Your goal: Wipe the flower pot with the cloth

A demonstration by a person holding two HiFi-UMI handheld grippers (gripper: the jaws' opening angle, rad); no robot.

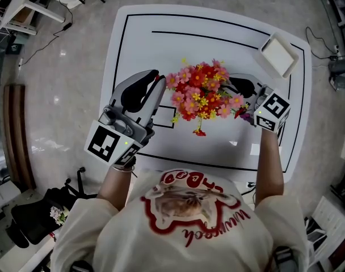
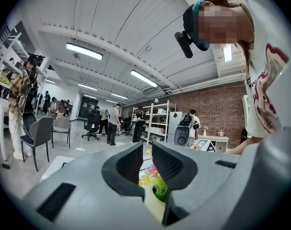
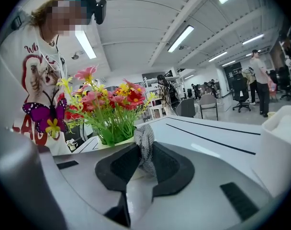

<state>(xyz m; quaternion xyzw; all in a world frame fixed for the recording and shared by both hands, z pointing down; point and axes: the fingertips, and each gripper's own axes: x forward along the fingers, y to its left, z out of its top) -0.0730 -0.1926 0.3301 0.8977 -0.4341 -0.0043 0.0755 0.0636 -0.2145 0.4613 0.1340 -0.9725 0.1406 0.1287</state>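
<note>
The flower pot (image 2: 154,202) is cream and holds red, pink and yellow flowers (image 1: 201,92) at the middle of the white table (image 1: 161,33). From above the blooms hide the pot. My left gripper (image 1: 161,83) reaches in level from the left, and its jaws (image 2: 148,150) are shut on the pot's rim. My right gripper (image 1: 232,85) comes in from the right and is shut on a grey mesh cloth (image 3: 144,147). The cloth stands up between the jaws, close to the pot's rim (image 3: 117,141); I cannot tell whether it touches.
A white square tray (image 1: 279,54) lies at the table's far right corner and shows as a white wall (image 3: 279,143) on the right. Black lines mark the tabletop. People, chairs and shelves stand far off in the room.
</note>
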